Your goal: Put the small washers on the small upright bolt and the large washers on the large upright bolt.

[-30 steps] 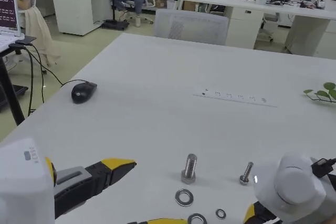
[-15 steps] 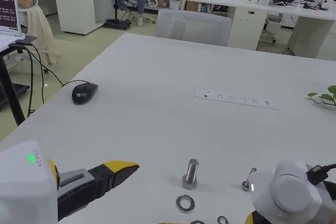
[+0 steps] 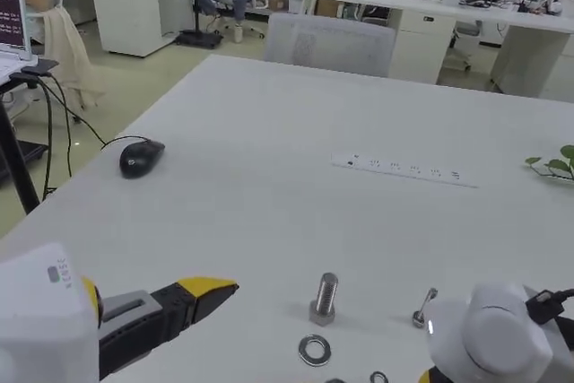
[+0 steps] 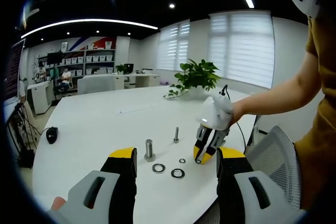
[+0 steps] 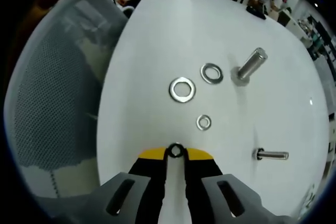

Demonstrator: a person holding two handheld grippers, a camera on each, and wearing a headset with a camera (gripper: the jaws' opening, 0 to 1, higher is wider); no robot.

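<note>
Right tool (image 5: 176,155) is closed on the held small washer (image 5: 176,150), pinched right at the yellow tips. It sits low over the tabletop (image 5: 157,35); I can't tell if it touches.

Left tool (image 4: 177,154) has its jaws wide apart and grips nothing. It hangs at the near edge of the tabletop, pointed at the parts, with the right tool across from it.

Parts as I see them from the right gripper view:
- The loose small washer (image 5: 203,123) lies flat just ahead of the right tool's tips.
- The near large washer (image 5: 182,89) lies flat beyond that.
- The far large washer (image 5: 212,73) lies flat beside the near one, not touching it.
- The large bolt (image 5: 249,65) stands head down, just beside the far large washer.
- The small bolt (image 5: 272,155) stands upright, off to the side of the right tool and well apart from the large bolt.

In the head view both bolts stand between the two tools.

Farther back on the tabletop are a mouse (image 3: 141,158) and a power strip (image 3: 408,169), with a plant (image 4: 197,77) at the far edge. A mesh chair (image 5: 58,93) sits against the tabletop edge by the right tool.
</note>
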